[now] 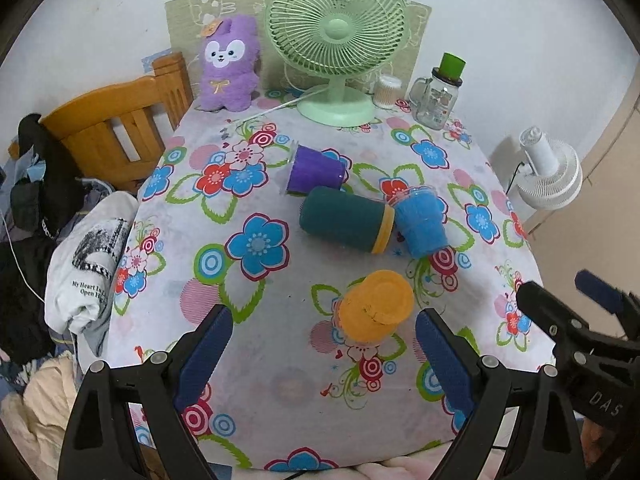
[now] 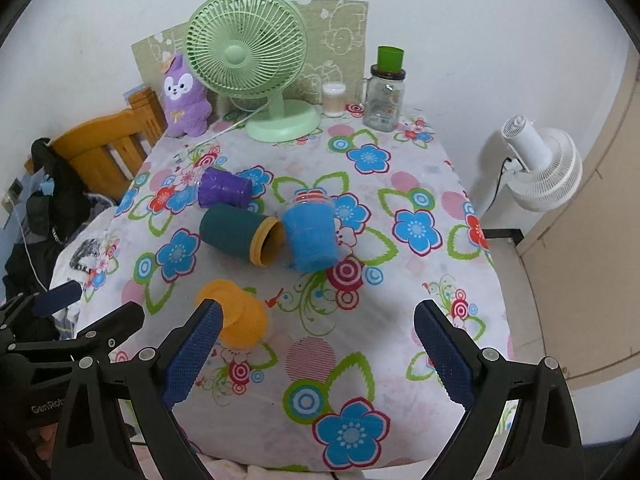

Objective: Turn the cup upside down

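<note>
Several cups sit on the flowered tablecloth (image 1: 280,280). An orange cup (image 1: 376,306) stands upside down near the front; it also shows in the right wrist view (image 2: 240,316). A dark green cup with an orange rim (image 1: 344,220) (image 2: 240,234) lies on its side. A blue cup (image 1: 422,220) (image 2: 312,236) and a purple cup (image 1: 316,170) (image 2: 224,188) lie tipped beside it. My left gripper (image 1: 324,352) is open and empty, just short of the orange cup. My right gripper (image 2: 316,356) is open and empty, to the right of the orange cup.
At the back of the table stand a green fan (image 1: 336,44), a purple plush toy (image 1: 230,66), a glass jar with a green cup on top (image 1: 438,94) and a small white container (image 1: 386,90). A wooden chair (image 1: 116,128) stands left, a white fan (image 1: 550,172) right.
</note>
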Tool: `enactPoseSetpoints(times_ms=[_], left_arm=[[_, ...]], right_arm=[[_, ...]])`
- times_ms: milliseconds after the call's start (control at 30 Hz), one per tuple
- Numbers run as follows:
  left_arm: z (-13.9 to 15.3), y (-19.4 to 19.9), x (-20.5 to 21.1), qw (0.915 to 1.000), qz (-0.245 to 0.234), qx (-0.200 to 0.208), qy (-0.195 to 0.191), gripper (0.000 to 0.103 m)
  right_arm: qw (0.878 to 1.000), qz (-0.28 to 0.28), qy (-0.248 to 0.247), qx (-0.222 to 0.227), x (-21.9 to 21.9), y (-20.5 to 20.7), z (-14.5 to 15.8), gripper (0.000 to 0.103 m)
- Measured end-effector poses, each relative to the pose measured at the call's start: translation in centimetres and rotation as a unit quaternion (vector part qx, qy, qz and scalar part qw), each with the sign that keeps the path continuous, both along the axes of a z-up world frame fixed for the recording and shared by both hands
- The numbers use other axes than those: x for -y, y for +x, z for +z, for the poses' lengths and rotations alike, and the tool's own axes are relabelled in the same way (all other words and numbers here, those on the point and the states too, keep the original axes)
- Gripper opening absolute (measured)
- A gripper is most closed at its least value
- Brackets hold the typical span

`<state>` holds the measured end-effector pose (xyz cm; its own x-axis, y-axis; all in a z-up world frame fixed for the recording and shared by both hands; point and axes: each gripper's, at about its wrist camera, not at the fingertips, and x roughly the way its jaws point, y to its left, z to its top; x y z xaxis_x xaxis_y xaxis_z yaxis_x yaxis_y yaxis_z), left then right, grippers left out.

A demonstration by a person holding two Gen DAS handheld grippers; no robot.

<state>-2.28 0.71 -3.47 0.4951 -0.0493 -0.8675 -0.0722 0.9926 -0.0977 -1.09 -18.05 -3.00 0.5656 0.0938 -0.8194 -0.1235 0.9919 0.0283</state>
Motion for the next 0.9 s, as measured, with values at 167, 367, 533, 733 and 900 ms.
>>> enactPoseSetpoints(times_ms=[167,367,533,733,900], left_arm=[[-0.2,-0.4,-0.1,1.0000,0.008,0.000,-0.003,0.094],[-0.1,-0.7,-0.1,0.9999,0.010,0.008,-0.011,0.094],[0.2,-0.8,-0.1,0.9998,0.011,0.014,-0.010,0.094],[0.3,-1.0,-0.1,0.9997,0.010,0.019,-0.006,0.094],[0.4,-1.0,0.0,0.9997,0.010,0.021,-0.004,0.094]], right_arm=[[1.000,-0.012,-0.011,0.010,-0.4,-0.8,0.1,0.098],[1.000,-0.015,-0.014,0.023,-0.4,-1.3,0.5,0.098],[0.999,-0.013,-0.012,0.029,-0.4,-1.5,0.7,0.098],[0.999,-0.012,-0.010,0.031,-0.4,-1.6,0.8,0.098],[0.999,-0.011,-0.010,0.031,-0.4,-1.5,0.8,0.098]])
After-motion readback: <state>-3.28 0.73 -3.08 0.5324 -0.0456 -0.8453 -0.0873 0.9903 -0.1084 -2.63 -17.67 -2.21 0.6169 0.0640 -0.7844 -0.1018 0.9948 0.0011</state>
